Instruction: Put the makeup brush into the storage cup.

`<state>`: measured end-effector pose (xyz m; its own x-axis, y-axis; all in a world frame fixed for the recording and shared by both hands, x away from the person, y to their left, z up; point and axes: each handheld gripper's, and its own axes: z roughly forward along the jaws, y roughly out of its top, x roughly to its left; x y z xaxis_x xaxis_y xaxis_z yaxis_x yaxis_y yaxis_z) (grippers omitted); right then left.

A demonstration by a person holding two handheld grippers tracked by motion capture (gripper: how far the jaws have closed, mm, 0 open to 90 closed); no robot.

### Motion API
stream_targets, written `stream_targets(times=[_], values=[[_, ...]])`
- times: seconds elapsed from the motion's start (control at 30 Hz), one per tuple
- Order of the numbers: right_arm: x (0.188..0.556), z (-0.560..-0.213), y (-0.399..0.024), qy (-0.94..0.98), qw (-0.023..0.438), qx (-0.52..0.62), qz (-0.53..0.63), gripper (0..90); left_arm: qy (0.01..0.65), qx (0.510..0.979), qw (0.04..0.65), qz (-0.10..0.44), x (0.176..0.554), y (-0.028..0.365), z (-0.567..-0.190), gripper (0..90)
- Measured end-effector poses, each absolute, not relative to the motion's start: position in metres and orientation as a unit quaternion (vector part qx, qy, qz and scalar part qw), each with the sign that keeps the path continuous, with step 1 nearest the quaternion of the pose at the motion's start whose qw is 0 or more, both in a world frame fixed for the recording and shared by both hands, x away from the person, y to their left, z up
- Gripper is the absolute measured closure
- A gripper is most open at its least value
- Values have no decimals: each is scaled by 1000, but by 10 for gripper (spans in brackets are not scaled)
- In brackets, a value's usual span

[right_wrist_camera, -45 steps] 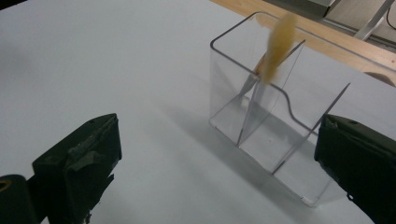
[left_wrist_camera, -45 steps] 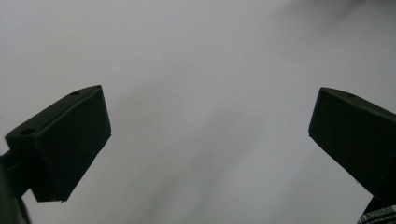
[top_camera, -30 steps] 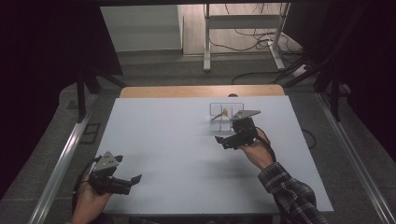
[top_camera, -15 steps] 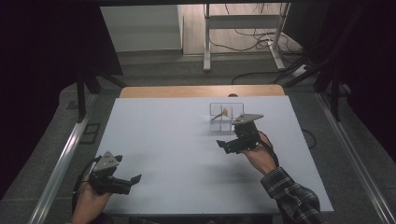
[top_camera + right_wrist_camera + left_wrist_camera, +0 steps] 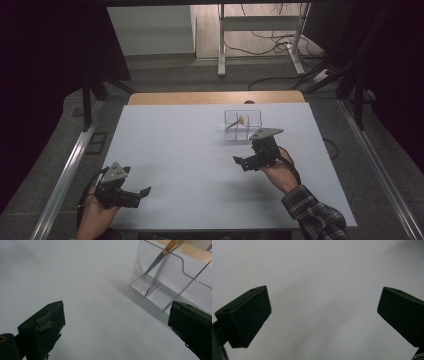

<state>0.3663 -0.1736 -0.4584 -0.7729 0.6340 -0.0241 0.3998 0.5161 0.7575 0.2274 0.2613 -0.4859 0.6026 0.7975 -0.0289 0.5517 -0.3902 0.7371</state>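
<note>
The right gripper [image 5: 115,327], jaws wide apart and empty, hovers just short of a clear plastic organizer [image 5: 172,277] ahead to its right. A thin wooden-handled tool [image 5: 160,257] leans inside: likely light, stiff, best pinched mid-shaft. The left gripper [image 5: 324,317] gapes over bare table [image 5: 175,150].

Black tongs [image 5: 243,162] — plaid sleeve [image 5: 312,216].

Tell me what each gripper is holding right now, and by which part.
Nothing is held. The left gripper and the right gripper both have their jaws spread wide over the bare table; the clear organizer stands untouched.
</note>
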Motion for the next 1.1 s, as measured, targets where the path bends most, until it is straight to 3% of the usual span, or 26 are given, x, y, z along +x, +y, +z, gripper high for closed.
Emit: stream_targets(times=[1.1], values=[[340,-463,-198,865,149,310,364,6,419,819,357,163,229,261,-488,0]])
